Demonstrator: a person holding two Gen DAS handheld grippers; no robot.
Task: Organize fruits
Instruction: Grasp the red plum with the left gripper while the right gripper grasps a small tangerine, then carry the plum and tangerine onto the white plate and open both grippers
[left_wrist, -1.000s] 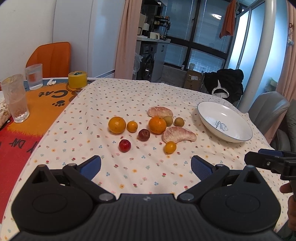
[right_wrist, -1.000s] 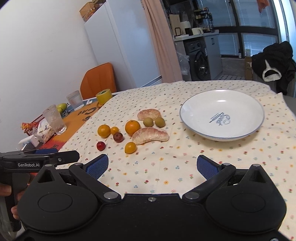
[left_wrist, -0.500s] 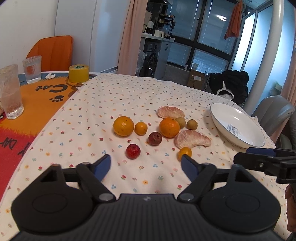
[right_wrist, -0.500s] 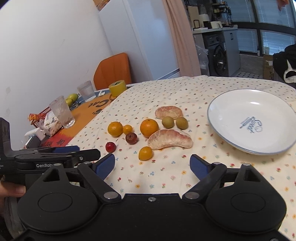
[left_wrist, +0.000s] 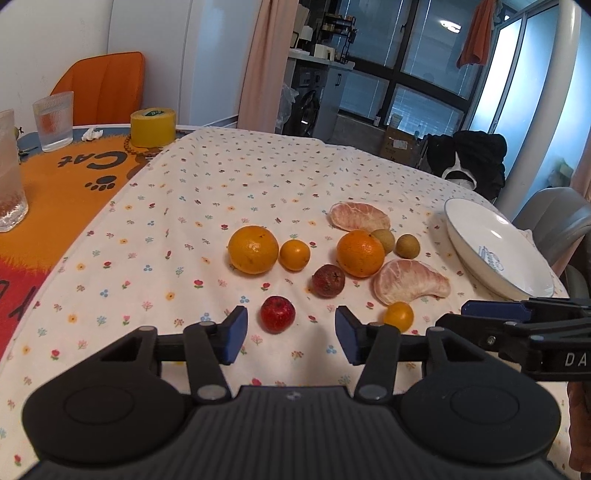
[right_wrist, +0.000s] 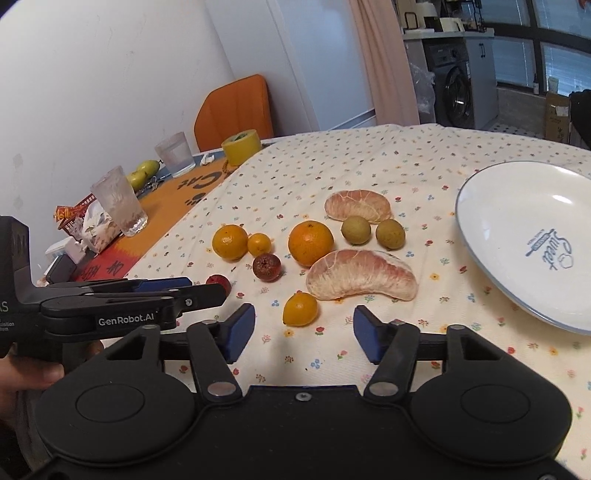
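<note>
Flowered tablecloth (left_wrist: 229, 177) covers your work surface, with an orange mat (left_wrist: 55, 184) at its left end.

Nearest: your left gripper (left_wrist: 290, 334) is spread wide with nothing between its blue pads; the small red fruit (left_wrist: 277, 314) sits just ahead of the gap, untouched. Your right gripper (right_wrist: 303, 334) is likewise spread wide and empty, and the small yellow-orange fruit (right_wrist: 300, 308) lies just ahead of its left pad.

Next out: the dark red fruit (left_wrist: 328, 280), then the near pomelo segment (right_wrist: 362, 275).

Middle row: yellow orange (left_wrist: 253, 250), small orange beside it (left_wrist: 294, 254), deep orange (right_wrist: 310, 243), two green-brown fruits (right_wrist: 355, 229) side by side.

Farther: second pomelo segment (right_wrist: 357, 205). White plate (right_wrist: 498, 206) to the right holds no fruit.

Far left: yellow tape roll (left_wrist: 153, 126), two glasses (left_wrist: 53, 121), orange chair (left_wrist: 107, 85).
</note>
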